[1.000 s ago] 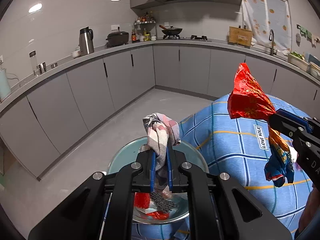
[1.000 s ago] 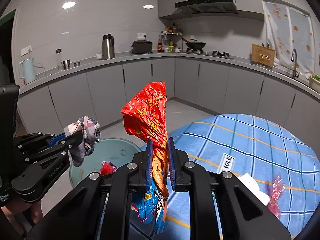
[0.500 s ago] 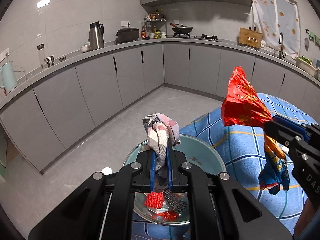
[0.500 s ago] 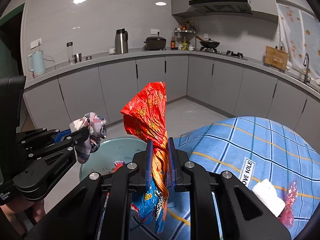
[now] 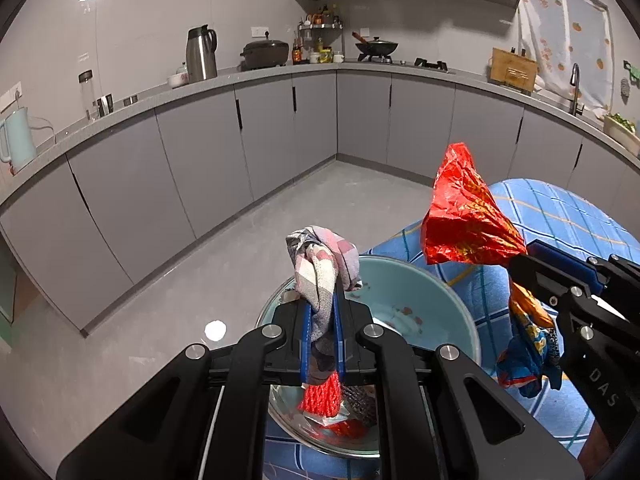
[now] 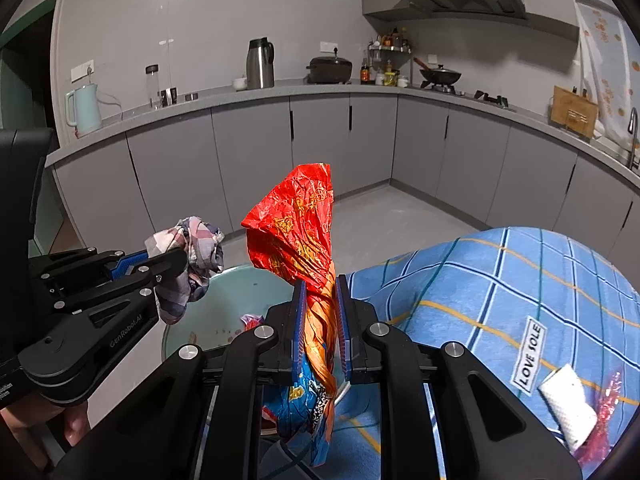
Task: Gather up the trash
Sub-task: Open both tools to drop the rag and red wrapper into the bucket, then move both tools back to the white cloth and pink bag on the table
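Note:
My left gripper (image 5: 322, 312) is shut on a crumpled checked cloth scrap (image 5: 322, 266), held over a pale blue basin (image 5: 440, 300) at the table's edge. Red mesh and wrappers (image 5: 324, 398) lie in the basin. My right gripper (image 6: 320, 304) is shut on the twisted neck of a red and orange snack bag (image 6: 298, 224), whose blue end hangs below the jaws. The right wrist view puts the left gripper (image 6: 176, 258) and its cloth (image 6: 192, 248) to the left, over the basin (image 6: 224, 304). In the left wrist view the snack bag (image 5: 464, 212) and right gripper (image 5: 520, 264) are at the right.
The table has a blue checked cloth (image 6: 500, 280) with a white paper wad (image 6: 568, 404) and a pink wrapper (image 6: 604, 412) at its near right. Grey cabinets (image 5: 200, 168) and a countertop with a kettle (image 6: 84, 108), thermos and pots curve around a grey floor (image 5: 120, 328).
Both grippers have shifted left toward the basin, each keeping its grip. The basin now lies more centred under the left gripper, and the snack bag sits closer to the cloth scrap.

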Demonstrator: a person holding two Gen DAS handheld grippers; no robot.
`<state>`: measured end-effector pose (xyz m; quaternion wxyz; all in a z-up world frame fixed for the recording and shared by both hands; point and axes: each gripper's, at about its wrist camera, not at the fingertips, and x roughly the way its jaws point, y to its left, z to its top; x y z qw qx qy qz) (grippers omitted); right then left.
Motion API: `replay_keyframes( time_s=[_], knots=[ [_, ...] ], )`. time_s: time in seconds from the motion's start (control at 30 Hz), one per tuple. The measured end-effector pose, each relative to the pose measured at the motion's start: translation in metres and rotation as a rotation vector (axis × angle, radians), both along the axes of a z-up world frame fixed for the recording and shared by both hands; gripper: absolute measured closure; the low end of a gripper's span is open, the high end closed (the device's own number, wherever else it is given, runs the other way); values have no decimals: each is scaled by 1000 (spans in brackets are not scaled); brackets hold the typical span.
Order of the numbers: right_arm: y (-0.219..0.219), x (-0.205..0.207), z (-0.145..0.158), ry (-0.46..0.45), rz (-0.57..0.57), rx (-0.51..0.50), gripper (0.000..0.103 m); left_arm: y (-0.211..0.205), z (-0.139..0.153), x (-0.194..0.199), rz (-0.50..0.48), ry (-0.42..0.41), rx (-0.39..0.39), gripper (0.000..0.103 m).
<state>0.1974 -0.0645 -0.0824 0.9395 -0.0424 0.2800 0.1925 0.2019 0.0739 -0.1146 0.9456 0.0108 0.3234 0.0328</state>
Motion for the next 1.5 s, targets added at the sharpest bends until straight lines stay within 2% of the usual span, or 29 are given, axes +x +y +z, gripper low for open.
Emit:
replay_keyframes(
  time_s=[0.27, 0.43, 0.53, 0.57, 0.6, 0.67, 0.93, 1.03, 1.2, 1.3, 1.33, 1.4, 1.5],
  knots=[
    [8, 14, -24, 50, 20, -11, 88, 4, -15, 10, -2, 37, -10, 93],
    [13, 19, -35, 78, 35, -18, 87, 4, -22, 15, -8, 59, -14, 89],
    [15, 21, -41, 90, 47, -21, 85, 3, -25, 16, -8, 63, -8, 81],
    [16, 22, -44, 96, 46, -28, 84, 2, -26, 16, -6, 64, -6, 73],
    [16, 23, -46, 101, 45, -29, 76, 3, -27, 15, 1, 63, -4, 58],
    [16, 22, -48, 107, 56, -24, 59, 5, -25, 13, 15, 45, -7, 49],
    [9, 17, -48, 106, 35, -20, 58, 8, -26, 12, 41, 47, 7, 49],
    [8, 15, -48, 103, 33, -20, 55, 10, -25, 11, 49, 41, 9, 39],
    [5, 11, -46, 99, 24, -8, 49, 10, -24, 10, 48, 37, 9, 38],
    [1, 9, -45, 94, 14, -4, 49, 9, -23, 9, 45, 38, 9, 38],
    [-1, 9, -44, 94, 11, -3, 49, 8, -23, 9, 45, 37, 10, 36],
    [-4, 7, -42, 92, 5, 0, 49, 7, -22, 8, 47, 32, 15, 25],
    [-8, 4, -41, 90, -1, 3, 48, 3, -20, 7, 36, 31, 18, 25]
  ],
)
